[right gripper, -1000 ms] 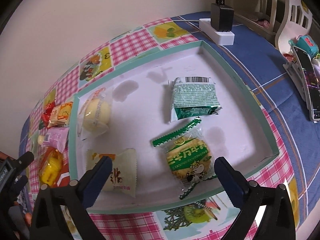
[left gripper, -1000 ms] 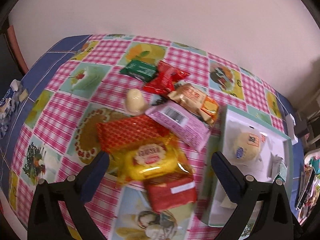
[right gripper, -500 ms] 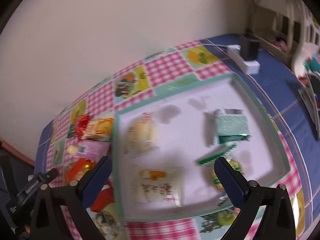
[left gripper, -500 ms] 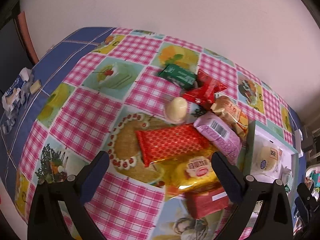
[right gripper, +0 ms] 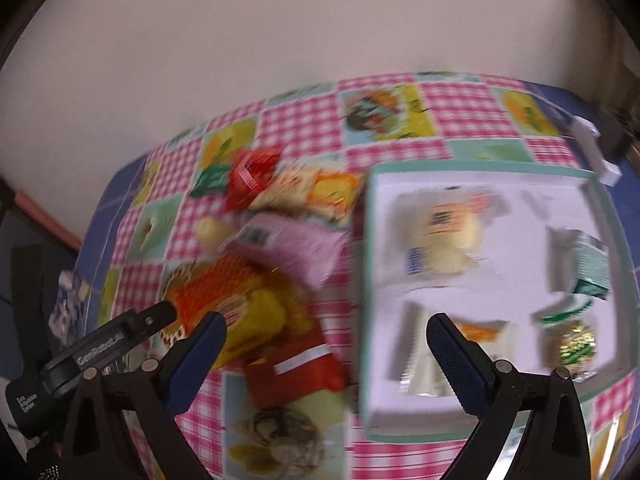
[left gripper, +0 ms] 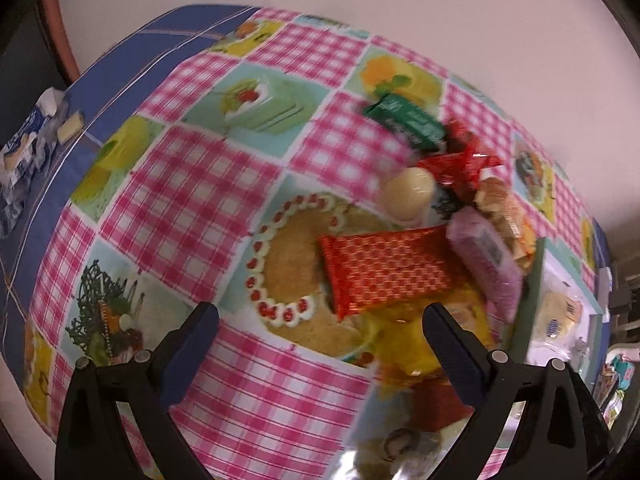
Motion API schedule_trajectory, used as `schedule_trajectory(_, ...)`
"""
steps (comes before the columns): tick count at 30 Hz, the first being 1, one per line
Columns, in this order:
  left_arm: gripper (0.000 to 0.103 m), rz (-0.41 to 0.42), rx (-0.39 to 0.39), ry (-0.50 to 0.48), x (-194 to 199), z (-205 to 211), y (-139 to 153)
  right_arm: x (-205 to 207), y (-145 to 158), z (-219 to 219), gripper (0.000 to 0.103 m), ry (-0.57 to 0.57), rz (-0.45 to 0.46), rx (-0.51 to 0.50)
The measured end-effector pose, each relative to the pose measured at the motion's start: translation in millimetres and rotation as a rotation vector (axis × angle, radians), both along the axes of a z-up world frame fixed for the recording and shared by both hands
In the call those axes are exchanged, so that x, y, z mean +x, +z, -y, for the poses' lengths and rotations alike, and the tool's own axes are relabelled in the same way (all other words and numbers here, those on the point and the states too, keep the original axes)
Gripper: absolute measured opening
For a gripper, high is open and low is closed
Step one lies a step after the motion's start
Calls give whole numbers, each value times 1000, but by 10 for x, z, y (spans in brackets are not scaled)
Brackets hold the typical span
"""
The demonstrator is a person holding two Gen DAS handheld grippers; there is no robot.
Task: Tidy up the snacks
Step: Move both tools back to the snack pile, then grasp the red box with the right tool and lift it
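From the left wrist we look steeply down along wide-spread jaws at the checked tablecloth (left gripper: 208,184), fairly close, with the snack pile (left gripper: 400,272) ahead and right of the jaws. From the right wrist we look down likewise, though blurred, with the tray (right gripper: 372,320) between the jaws. Both views share the pile (right gripper: 260,280), and probably the tray's edge (left gripper: 536,280).

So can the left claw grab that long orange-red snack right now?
Probably yes. The left claw is open and empty, and the long orange-red snack lies just ahead on top of the pile with nothing covering it, though its right end touches the pink packet.
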State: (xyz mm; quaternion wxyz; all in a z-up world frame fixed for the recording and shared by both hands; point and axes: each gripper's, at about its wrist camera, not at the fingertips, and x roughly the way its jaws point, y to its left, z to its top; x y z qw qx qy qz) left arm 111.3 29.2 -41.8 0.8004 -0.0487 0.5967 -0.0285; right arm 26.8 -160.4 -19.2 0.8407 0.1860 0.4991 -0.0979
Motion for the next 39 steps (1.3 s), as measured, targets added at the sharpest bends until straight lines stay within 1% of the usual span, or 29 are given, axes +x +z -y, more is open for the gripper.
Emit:
schedule_trajectory(2,102,-26,3,21,18,-64,-72,68,-98,-113,96,32,-26,-1)
schedule_trajectory(4,102,-55,-2,42,41,-124,-155,109,-203,-219,90,63,-59,-3)
schedule_trajectory(5,102,-67,-1,49,54,-141,-189,127,-268,-272,89,79,-80,-2)
schedule_trajectory(9,101,-99,2,71,65,-186,-280,155,-399,-391,80,120,-121,-10)
schedule_trajectory(14,101,-110,-6,71,38,-167,-320,166,-526,-472,76,149,-170,-43)
schedule_trajectory(22,101,-125,-16,76,41,-119,-378,170,-584,-575,75,199,-205,-74)
schedule_trajectory(27,102,-119,-17,63,36,-113,-339,194,-629,-615,75,223,-223,-105)
schedule_trajectory(34,101,-118,-13,46,-5,-74,-327,228,-687,-646,75,232,-228,-103)
schedule_trajectory(39,102,-111,-6,42,-2,-41,-328,234,-748,-728,75,262,-238,-151)
